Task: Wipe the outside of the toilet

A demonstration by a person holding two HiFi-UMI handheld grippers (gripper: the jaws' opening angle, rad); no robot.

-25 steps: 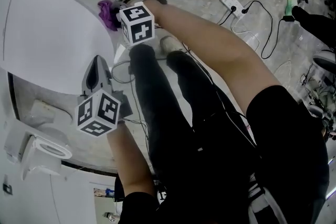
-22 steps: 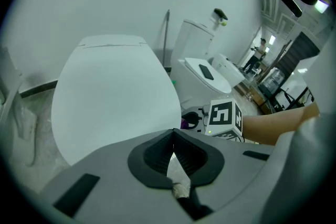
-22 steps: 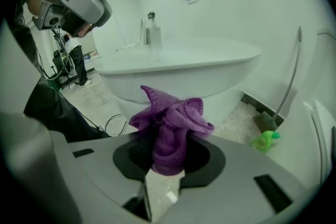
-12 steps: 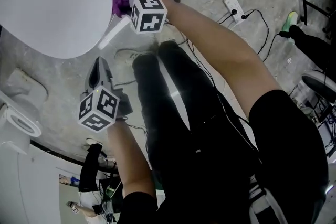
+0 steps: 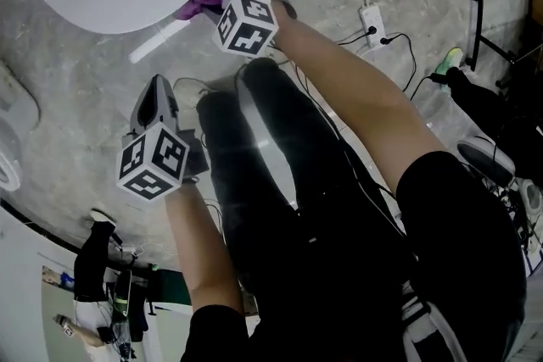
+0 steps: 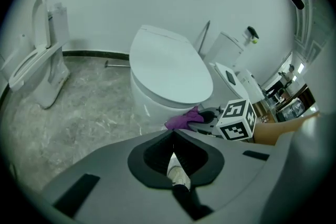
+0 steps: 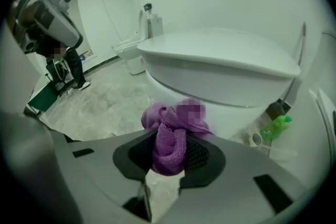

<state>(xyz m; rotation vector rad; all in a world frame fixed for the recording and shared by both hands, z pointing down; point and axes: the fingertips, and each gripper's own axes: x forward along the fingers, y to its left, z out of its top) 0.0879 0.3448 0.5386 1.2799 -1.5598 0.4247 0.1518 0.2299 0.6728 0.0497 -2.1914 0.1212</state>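
Currently: my right claw (image 7: 168, 161), clamped on a bunched purple cloth (image 7: 169, 134). Toilet (image 7: 220, 68) at twelve o'clock, just beyond it. Left claw (image 6: 172, 161): closed, empty. Risk: cloth slipping loose under wiping pressure.

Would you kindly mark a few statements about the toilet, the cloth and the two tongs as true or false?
1. The right tongs hold a purple cloth. True.
2. The left tongs grip a sponge. False: they are shut with nothing between them.
3. The toilet lid is raised. False: it lies down, closed over the bowl.
4. A green bottle sits low beside the toilet. True.
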